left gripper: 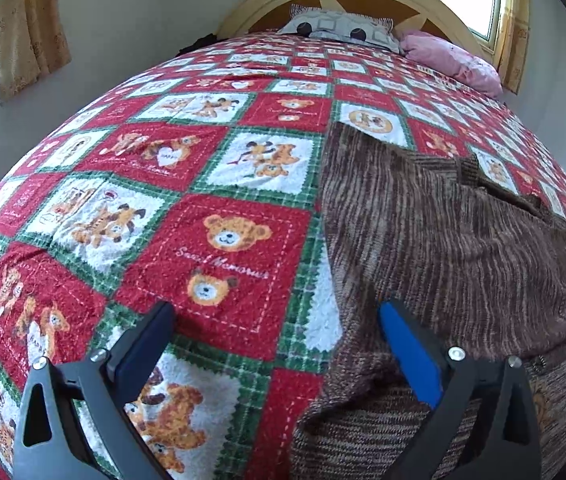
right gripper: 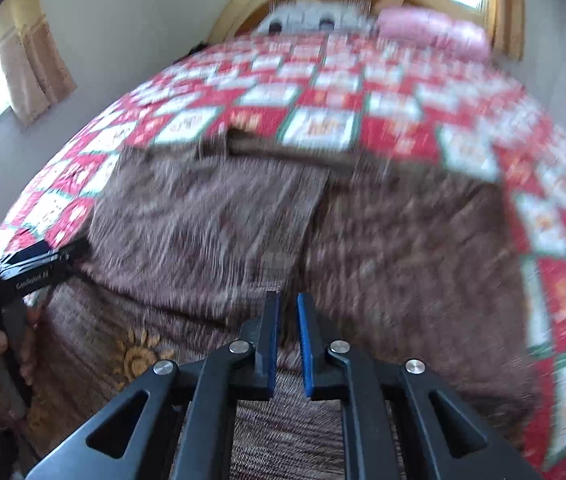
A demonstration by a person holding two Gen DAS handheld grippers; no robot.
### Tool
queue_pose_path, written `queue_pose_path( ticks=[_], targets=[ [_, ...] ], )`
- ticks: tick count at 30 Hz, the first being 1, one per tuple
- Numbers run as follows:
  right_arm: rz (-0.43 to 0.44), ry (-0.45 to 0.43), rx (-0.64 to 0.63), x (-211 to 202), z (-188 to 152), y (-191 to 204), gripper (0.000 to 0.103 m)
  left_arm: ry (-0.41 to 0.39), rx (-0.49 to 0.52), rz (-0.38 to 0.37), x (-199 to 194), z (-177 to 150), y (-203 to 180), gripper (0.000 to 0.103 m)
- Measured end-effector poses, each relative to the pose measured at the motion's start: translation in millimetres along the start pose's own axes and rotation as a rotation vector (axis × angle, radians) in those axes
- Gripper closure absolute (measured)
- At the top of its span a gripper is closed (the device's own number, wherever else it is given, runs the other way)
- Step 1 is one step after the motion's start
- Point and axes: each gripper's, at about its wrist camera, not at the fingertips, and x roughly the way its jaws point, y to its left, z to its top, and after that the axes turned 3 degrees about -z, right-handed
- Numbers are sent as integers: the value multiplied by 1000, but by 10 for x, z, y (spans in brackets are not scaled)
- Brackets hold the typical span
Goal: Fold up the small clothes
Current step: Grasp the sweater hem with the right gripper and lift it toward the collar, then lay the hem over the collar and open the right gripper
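On the bed's teddy-bear quilt (left gripper: 219,184) lies a brown knit garment (left gripper: 443,232); left tool (left gripper: 277,316) spread wide, right tool (right gripper: 287,305) nearly closed, empty; pillows (left gripper: 451,58) far end.

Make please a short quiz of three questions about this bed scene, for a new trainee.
1. True or false: the left claw is wide open, with one finger over the bedspread and the other over the brown knit garment.
2. Which pillow lies nearer the window on the right? A. the pink pillow B. the grey patterned pillow
3. Fill in: the fingers of the right claw stand close together, with only a ____ gap between them.

Key: 1 true; 2 A; 3 narrow. The right wrist view is blurred, so whether cloth sits in that gap cannot be told.
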Motion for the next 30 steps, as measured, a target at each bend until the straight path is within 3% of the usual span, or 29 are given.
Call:
queue_pose_path(
  ticks=[2, 5, 10, 30],
  targets=[
    [53, -28, -32, -46, 88, 143, 90, -3, 4, 6, -2, 0, -8, 0],
    [99, -23, -94, 55, 155, 375, 75, -3, 6, 9, 0, 1, -9, 0],
    [86, 83, -144, 355, -8, 497, 76, -1, 2, 6, 1, 1, -3, 0],
    [140, 54, -60, 258, -204, 311, 76, 25, 20, -9, -36, -87, -12, 0]
  ],
)
